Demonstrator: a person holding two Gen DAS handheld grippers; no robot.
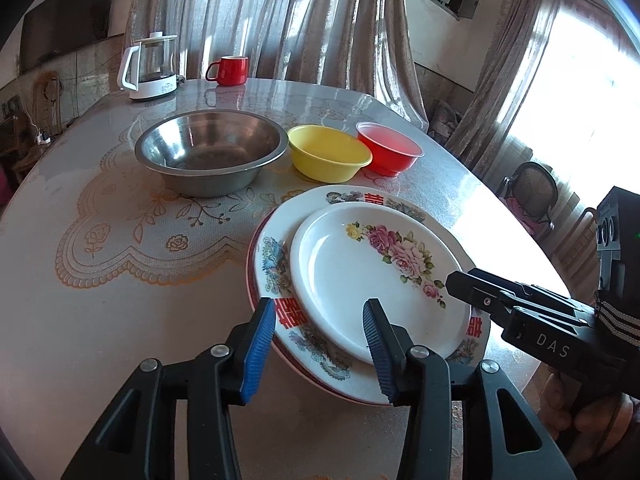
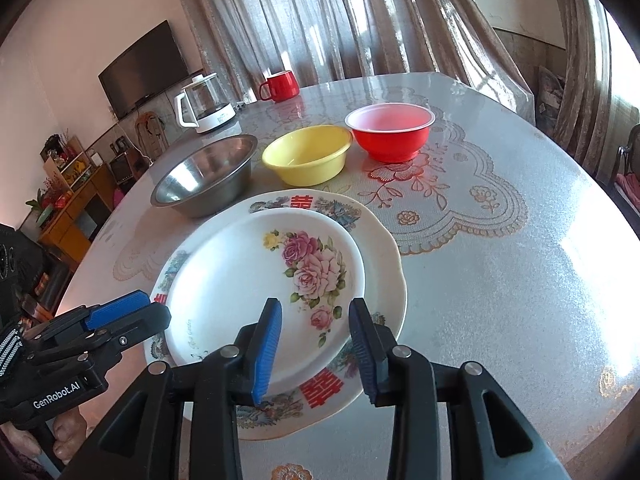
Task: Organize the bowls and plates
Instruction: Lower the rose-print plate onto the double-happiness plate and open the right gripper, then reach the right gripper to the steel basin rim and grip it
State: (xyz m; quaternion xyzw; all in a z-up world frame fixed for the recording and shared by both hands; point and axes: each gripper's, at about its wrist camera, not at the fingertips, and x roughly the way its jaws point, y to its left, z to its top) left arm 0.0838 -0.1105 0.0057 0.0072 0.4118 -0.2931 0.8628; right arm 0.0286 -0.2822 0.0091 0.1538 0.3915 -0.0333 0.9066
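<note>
A small white plate with pink roses lies on a larger plate with red characters; a red rim shows beneath them. Behind them, a steel bowl, a yellow bowl and a red bowl stand in a row. My left gripper hovers open over the stack's near left rim. My right gripper stands open over the near right rim. Neither grips anything.
A glass kettle and a red mug stand at the far end of the round table. Curtains hang behind it. A chair stands to its right.
</note>
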